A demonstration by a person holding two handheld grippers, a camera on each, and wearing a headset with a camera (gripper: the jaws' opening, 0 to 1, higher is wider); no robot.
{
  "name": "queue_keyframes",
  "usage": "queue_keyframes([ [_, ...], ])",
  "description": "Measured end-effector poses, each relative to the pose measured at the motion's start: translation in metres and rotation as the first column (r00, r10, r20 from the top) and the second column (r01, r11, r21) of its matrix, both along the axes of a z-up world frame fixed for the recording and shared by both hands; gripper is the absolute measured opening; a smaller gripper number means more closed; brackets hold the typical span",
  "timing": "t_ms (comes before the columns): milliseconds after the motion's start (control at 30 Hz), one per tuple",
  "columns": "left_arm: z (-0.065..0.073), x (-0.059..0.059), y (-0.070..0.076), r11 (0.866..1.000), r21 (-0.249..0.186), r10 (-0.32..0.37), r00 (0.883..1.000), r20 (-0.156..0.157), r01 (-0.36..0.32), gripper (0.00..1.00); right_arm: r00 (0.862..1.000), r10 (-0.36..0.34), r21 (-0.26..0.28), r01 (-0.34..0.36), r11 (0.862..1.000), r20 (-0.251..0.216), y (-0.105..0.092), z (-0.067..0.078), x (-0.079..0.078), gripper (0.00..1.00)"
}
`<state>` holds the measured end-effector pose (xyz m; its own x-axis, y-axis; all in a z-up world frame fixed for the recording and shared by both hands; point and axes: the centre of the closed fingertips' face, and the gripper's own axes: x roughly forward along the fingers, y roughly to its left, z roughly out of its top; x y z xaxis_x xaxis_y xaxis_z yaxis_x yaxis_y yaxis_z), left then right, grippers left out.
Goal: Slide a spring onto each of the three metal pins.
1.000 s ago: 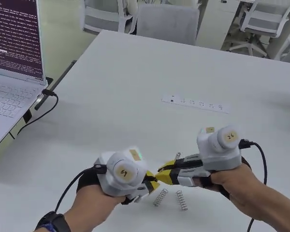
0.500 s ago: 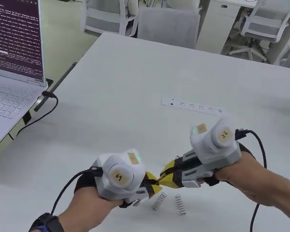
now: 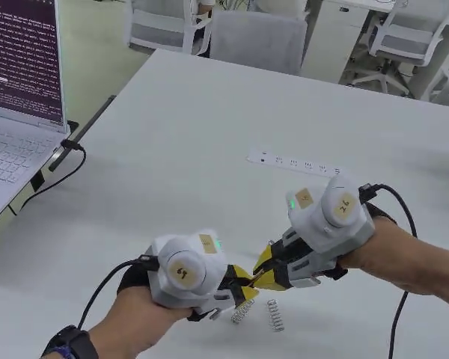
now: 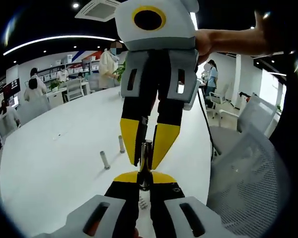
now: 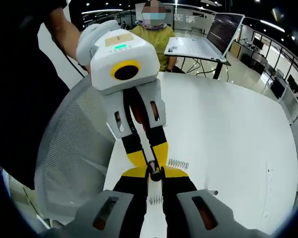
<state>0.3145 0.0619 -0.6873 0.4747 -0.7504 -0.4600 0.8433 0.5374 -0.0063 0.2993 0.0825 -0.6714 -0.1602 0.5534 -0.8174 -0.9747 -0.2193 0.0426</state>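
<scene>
My left gripper [image 3: 243,283] and right gripper [image 3: 260,273] meet tip to tip low over the white table [image 3: 194,134]. In the left gripper view my left gripper [image 4: 145,179] is shut on an upright metal pin [image 4: 146,157], and the right gripper's [image 4: 149,148] yellow jaws flank the pin's far end. In the right gripper view my right gripper [image 5: 154,174] is shut on a small dark round piece, seemingly a spring seen end-on, facing the left gripper [image 5: 149,154]. Two loose springs [image 3: 243,310] [image 3: 275,315] lie below the grippers. Two more pins [image 4: 105,159] [image 4: 121,144] stand on the table.
A white power strip [image 3: 299,162] lies mid-table beyond the grippers. An open laptop [image 3: 15,90] sits at the left edge with a black cable [image 3: 63,168] trailing from it. Office chairs [image 3: 258,34] stand behind the far edge.
My right gripper has dropped lower and tilted, its jaws closing in on the left gripper's tips. The left gripper has hardly moved. The springs lie where they were.
</scene>
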Motion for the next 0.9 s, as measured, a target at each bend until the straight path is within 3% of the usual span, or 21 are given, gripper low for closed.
queue_keyframes([
  [367,-0.008,0.001,0.002,1.0,-0.003,-0.006,1.0,-0.002,0.006,0.0,0.999,0.052,-0.038,-0.052,0.998,0.012,0.004,-0.012,-0.002,0.06],
  [900,-0.037,0.043,0.03,0.995,0.009,0.095,0.995,-0.002,-0.095,0.0,0.996,0.042,-0.093,-0.036,0.995,0.073,0.029,-0.041,0.039,0.05],
])
